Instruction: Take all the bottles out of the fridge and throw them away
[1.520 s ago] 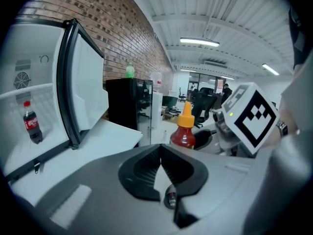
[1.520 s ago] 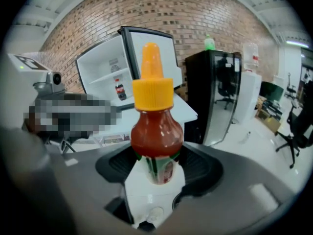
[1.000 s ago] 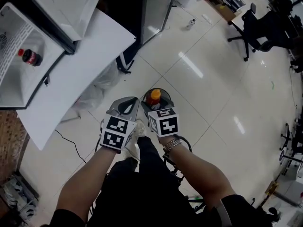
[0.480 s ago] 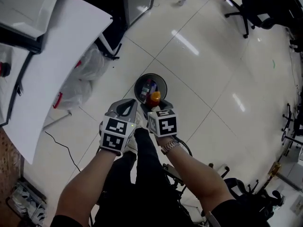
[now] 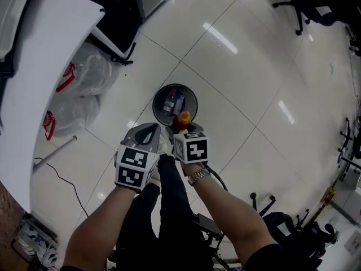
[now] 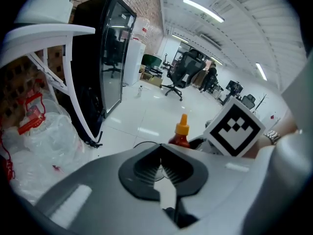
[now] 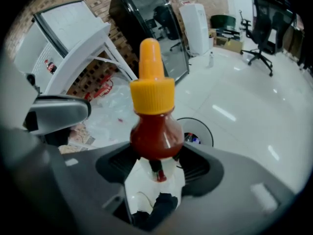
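**Bottle poised above the bin**

My right gripper (image 5: pixel 183 132) clamps the red sauce bottle with the orange cap (image 7: pixel 156 131). My left gripper (image 6: pixel 160 166) is closed and empty. The round black waste bin (image 5: pixel 154 106) lies at twelve o'clock. Next, I judge: centre over it, then release.

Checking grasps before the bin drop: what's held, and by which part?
The right gripper clamps the sauce bottle around its labelled body, below the red shoulder. The left gripper is shut, empty.
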